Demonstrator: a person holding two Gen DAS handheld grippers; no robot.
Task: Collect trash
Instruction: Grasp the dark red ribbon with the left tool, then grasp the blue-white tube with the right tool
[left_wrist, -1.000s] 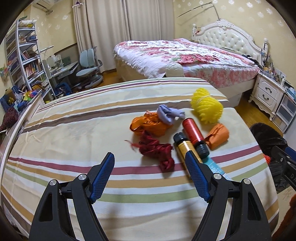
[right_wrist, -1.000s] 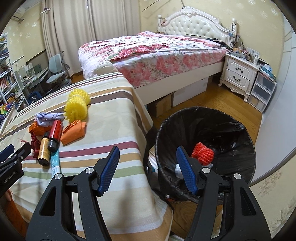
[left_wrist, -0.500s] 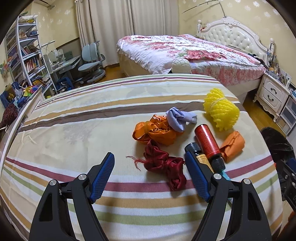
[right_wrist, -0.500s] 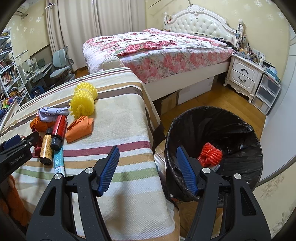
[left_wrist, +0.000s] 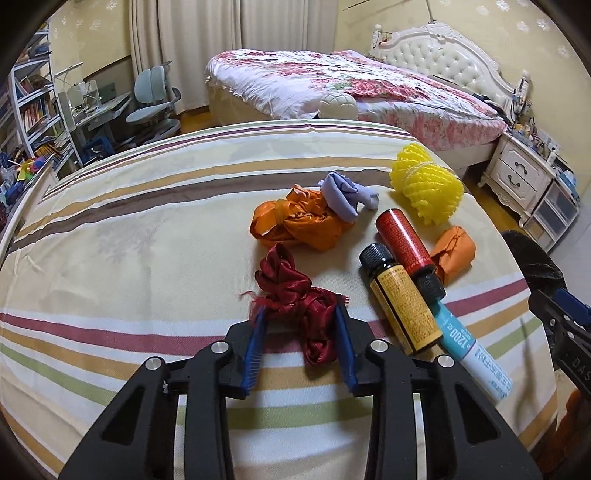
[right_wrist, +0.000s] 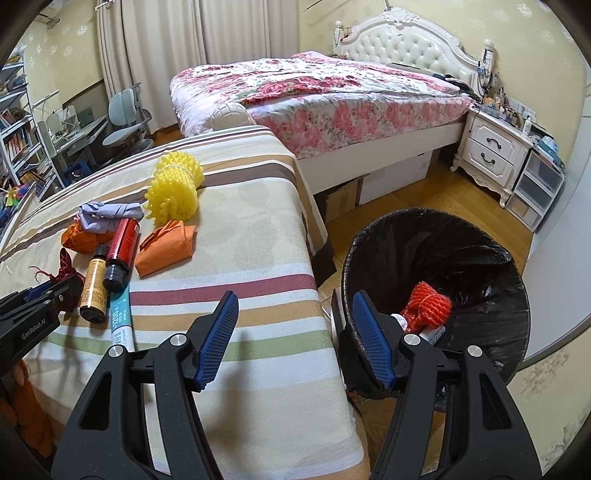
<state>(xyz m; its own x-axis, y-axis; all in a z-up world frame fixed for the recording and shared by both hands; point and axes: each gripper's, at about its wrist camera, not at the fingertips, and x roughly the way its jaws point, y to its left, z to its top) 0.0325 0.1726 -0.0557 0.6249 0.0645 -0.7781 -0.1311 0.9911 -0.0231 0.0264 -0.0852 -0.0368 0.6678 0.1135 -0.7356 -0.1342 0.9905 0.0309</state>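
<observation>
The left gripper (left_wrist: 300, 325) is closing on the red cloth (left_wrist: 295, 295), which is lying on the striped cover (left_wrist: 129, 240) left of the bottles (left_wrist: 402, 291); light, soft and probably slippery, it wants pinching at its bunched middle. The right gripper (right_wrist: 291, 332) is hanging open and empty beside the bin (right_wrist: 424, 236).

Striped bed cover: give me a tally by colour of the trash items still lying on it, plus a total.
Orange: 2, satin bundle, folded wrap
Yellow: 2, foam net, bottle
Red: 2, dark red cloth between the closing left gripper, red bottle
Lilac: 1, cloth
Blue-white: 1, tube
Total: 8
</observation>
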